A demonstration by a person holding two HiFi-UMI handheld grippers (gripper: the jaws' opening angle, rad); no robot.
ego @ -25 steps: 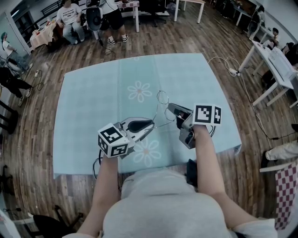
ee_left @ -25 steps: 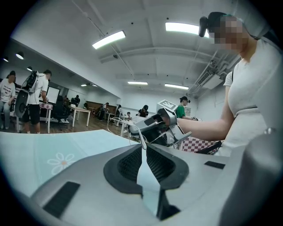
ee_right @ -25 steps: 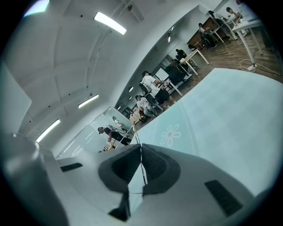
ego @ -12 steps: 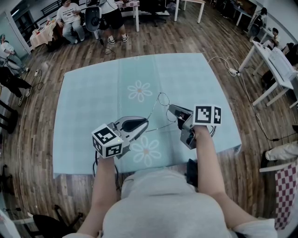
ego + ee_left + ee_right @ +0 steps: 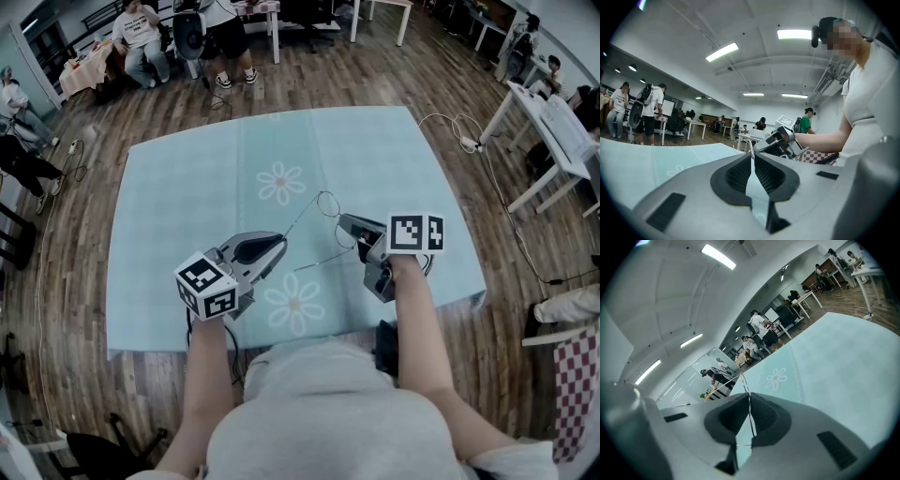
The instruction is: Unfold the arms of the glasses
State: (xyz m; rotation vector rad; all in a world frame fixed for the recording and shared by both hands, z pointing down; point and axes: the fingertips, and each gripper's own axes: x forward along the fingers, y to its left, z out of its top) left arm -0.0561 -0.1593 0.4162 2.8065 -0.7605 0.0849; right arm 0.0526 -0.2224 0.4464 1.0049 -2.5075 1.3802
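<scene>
Thin wire glasses [image 5: 325, 201] hang just above the pale blue tablecloth [image 5: 187, 187]. My right gripper [image 5: 343, 221] is shut on their frame; in the right gripper view the wire [image 5: 750, 413] runs between the pads. One arm [image 5: 302, 217] stretches left from the lens to my left gripper [image 5: 281, 241], whose jaws have just been closing and pinch the arm's end at their tips [image 5: 750, 151]. The other arm [image 5: 323, 261] slants down toward me, free. The left gripper view also shows the right gripper [image 5: 780, 140] straight ahead.
The cloth carries flower prints [image 5: 281, 184] and ends at the near table edge [image 5: 281, 342] by my body. People [image 5: 141, 37] stand and sit at the far left. White tables [image 5: 553, 122] and a floor cable [image 5: 459, 141] lie to the right.
My left gripper has slid left, away from the right one, and the arm it holds has swung out from the frame. The right gripper has stayed put.
</scene>
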